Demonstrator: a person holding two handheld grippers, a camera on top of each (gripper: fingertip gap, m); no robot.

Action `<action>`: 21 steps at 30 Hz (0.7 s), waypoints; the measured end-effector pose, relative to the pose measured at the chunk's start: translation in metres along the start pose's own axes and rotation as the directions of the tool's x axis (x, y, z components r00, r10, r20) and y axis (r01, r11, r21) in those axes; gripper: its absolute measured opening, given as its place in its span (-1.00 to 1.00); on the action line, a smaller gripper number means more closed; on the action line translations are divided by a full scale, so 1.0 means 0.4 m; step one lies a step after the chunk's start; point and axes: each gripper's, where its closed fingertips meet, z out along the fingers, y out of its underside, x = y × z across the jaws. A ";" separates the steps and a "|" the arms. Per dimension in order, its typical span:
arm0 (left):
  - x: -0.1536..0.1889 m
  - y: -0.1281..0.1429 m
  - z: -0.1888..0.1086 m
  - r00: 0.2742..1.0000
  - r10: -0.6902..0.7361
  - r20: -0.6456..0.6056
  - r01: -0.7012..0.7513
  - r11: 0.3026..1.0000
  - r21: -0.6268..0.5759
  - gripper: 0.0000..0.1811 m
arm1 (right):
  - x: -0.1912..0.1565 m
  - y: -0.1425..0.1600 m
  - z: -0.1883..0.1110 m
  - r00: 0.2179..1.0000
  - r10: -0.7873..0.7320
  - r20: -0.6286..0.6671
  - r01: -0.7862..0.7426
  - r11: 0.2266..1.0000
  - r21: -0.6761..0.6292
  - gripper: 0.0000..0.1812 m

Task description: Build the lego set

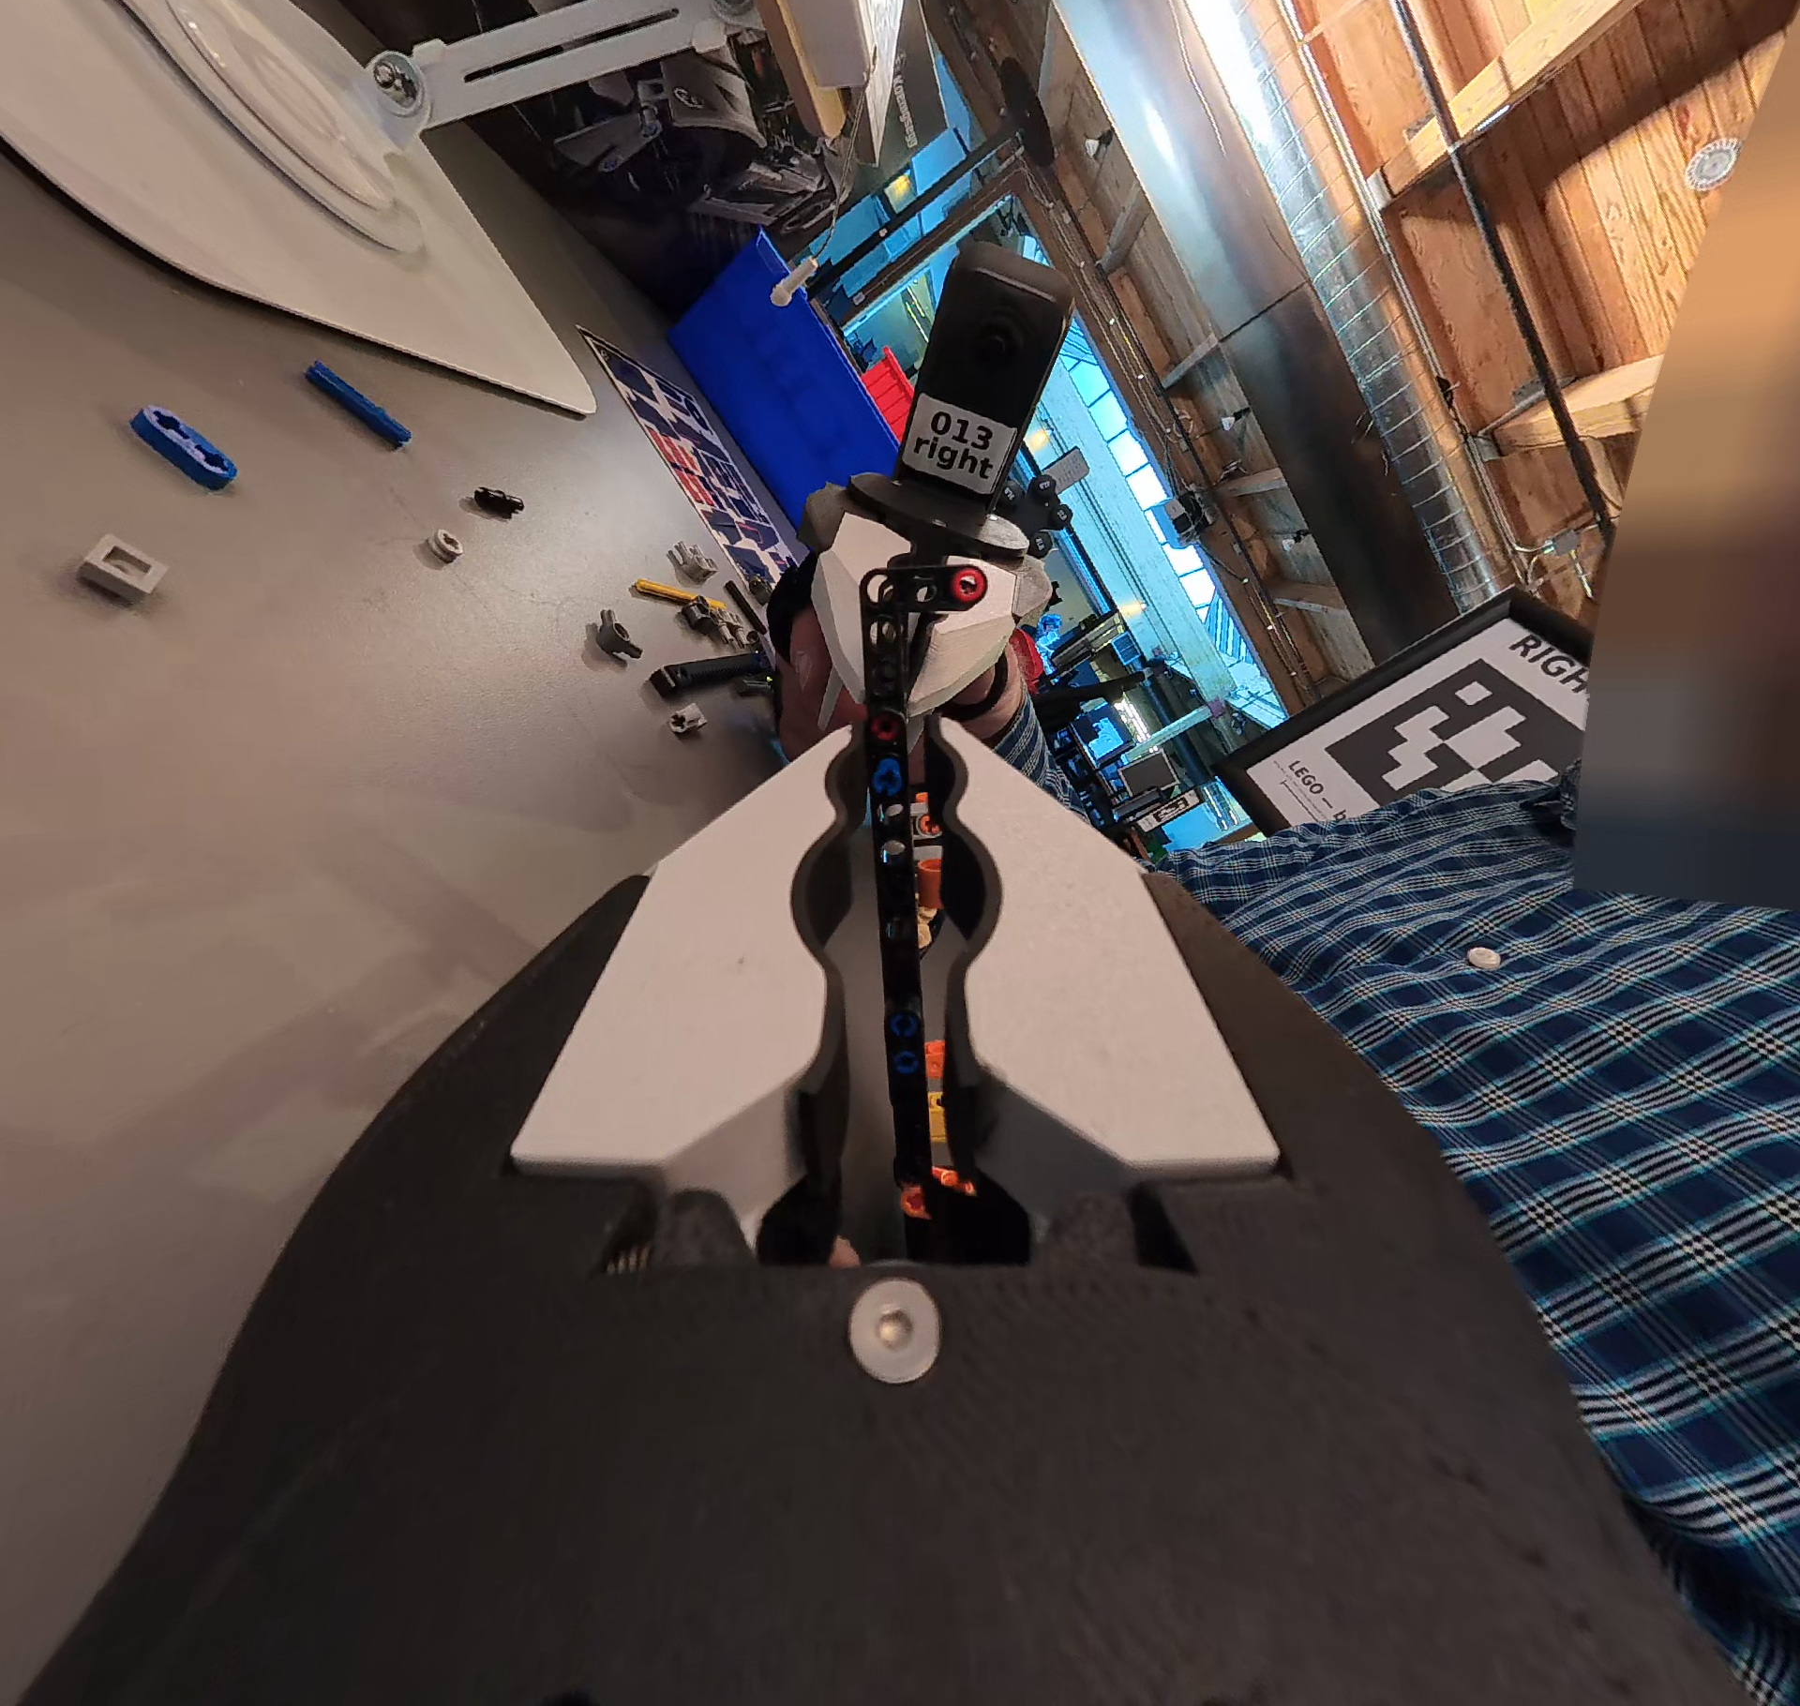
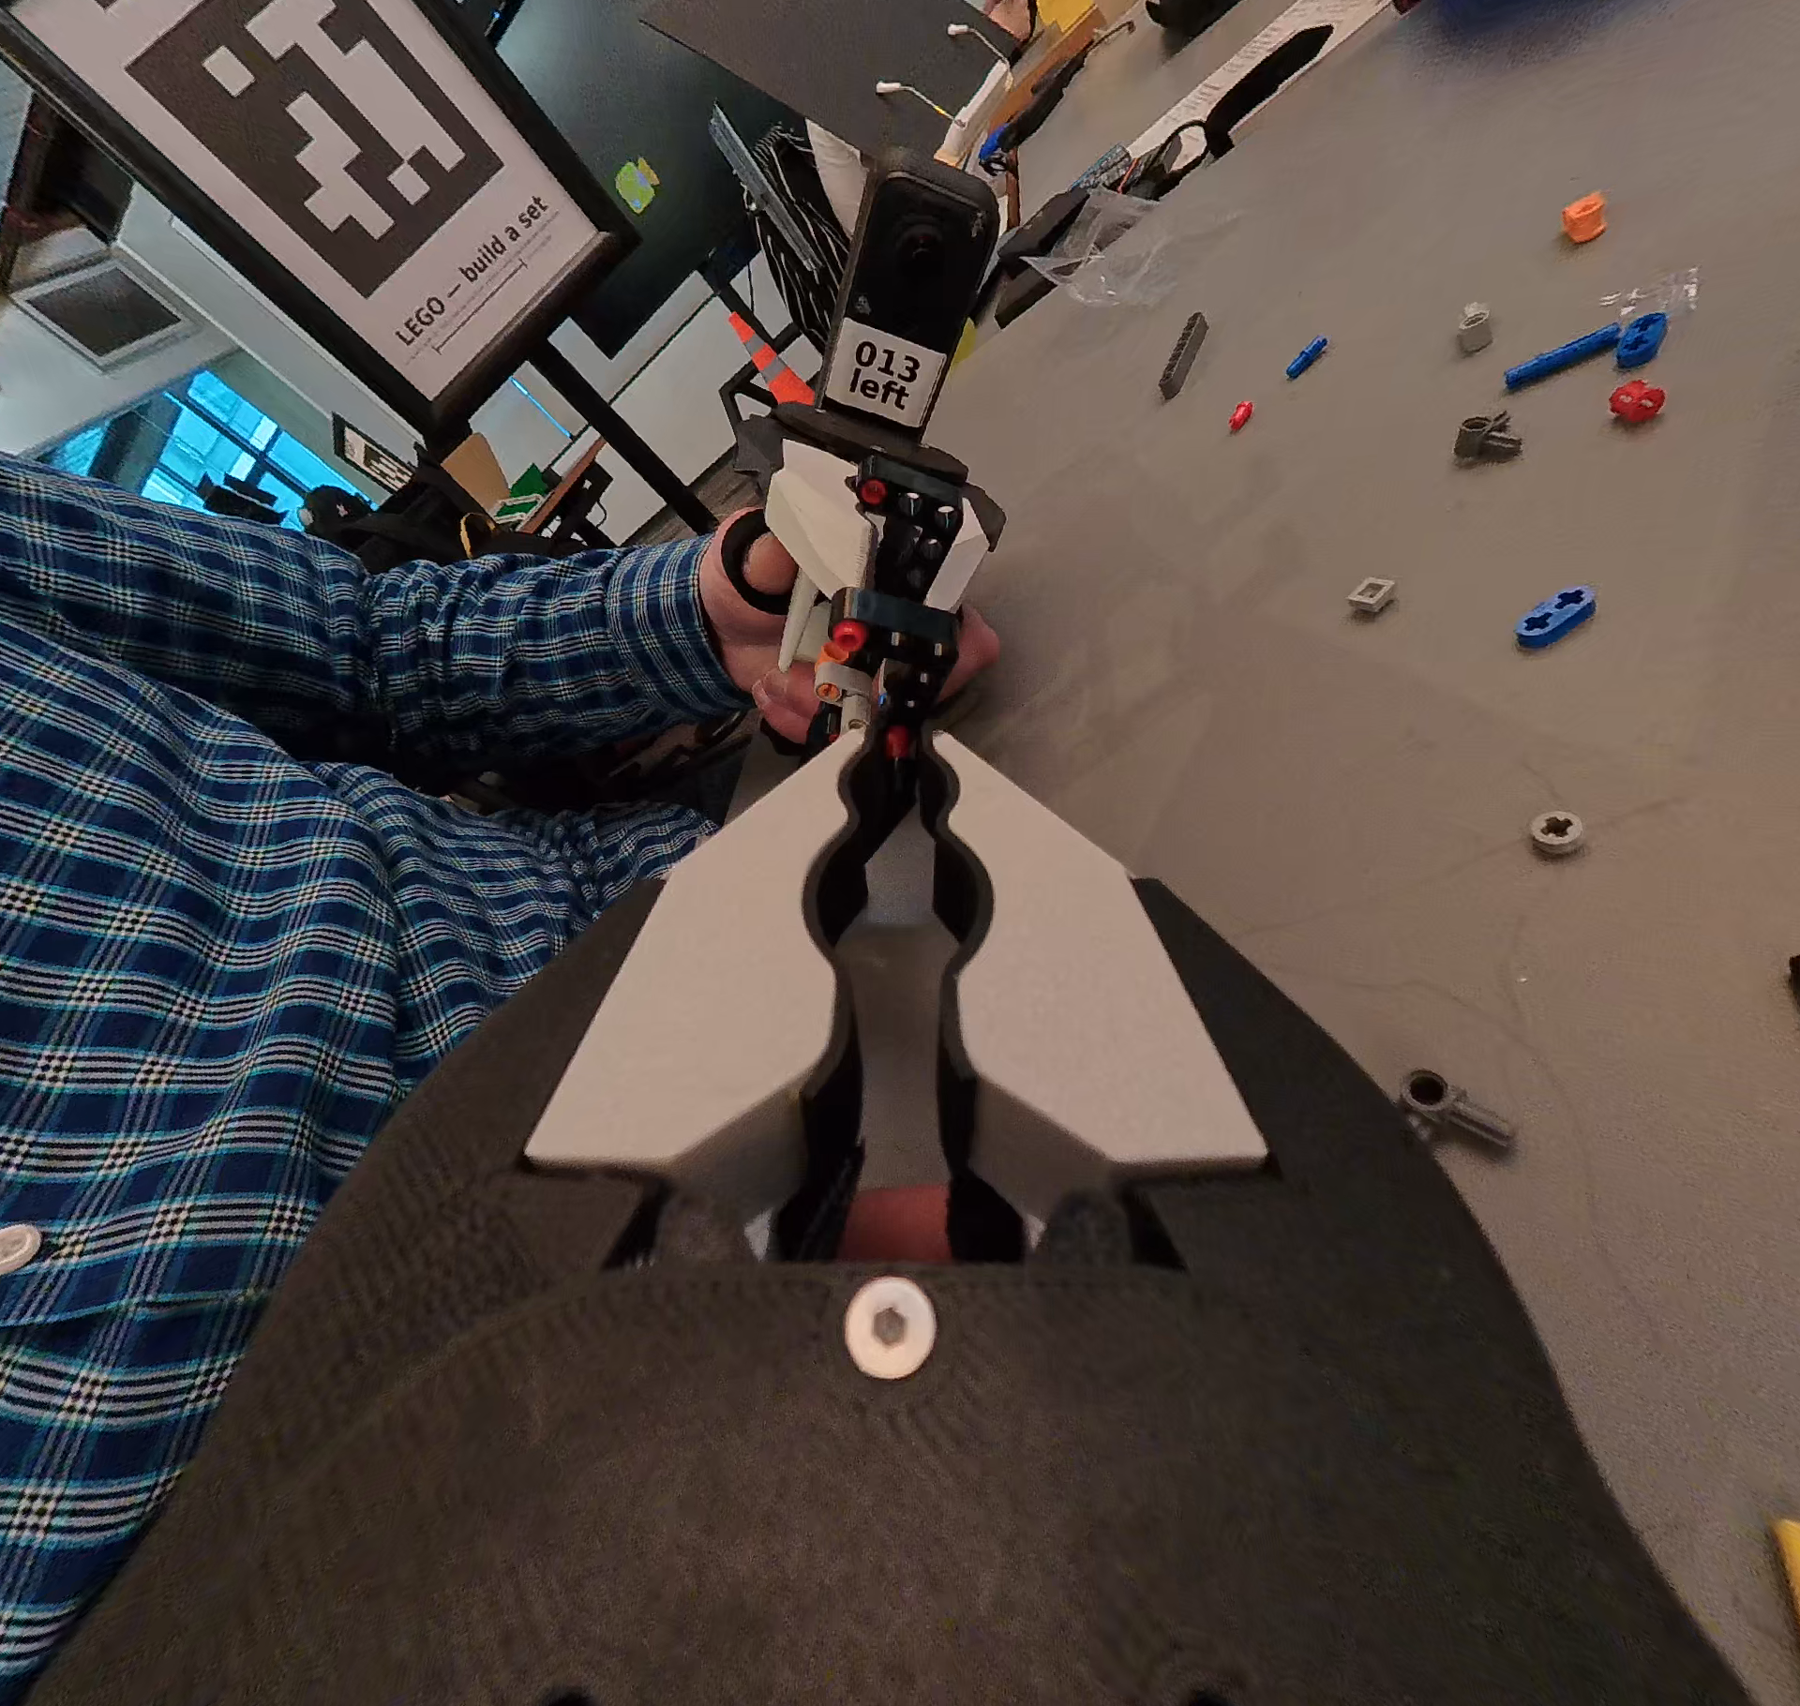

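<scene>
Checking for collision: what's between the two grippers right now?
Only the black lego assembly. The left wrist view shows it running from the left gripper to the right gripper; both look shut on it.

Two wrist cameras, rolled sideways, face each other across one held lego assembly.

Each looks close along its own fingers: the left wrist view sees the right gripper (image 1: 911,676) at 12 o'clock, table (image 1: 292,831) at 9; the right wrist view sees the left gripper (image 2: 881,627) at 12, table (image 2: 1266,783) at 3. Both share the lego assembly (image 1: 901,880).
</scene>
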 end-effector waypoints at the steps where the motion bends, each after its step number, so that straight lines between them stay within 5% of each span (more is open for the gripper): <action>1: 0.000 0.000 0.000 1.000 -0.002 -0.003 0.002 1.000 0.000 -0.89 | 0.000 0.000 0.000 1.000 0.001 0.000 -0.001 1.000 0.000 -0.96; 21: 0.003 -0.008 -0.002 1.000 -0.009 -0.014 0.009 1.000 0.020 -0.83 | -0.003 -0.004 -0.005 1.000 -0.010 -0.003 0.010 1.000 0.004 -0.96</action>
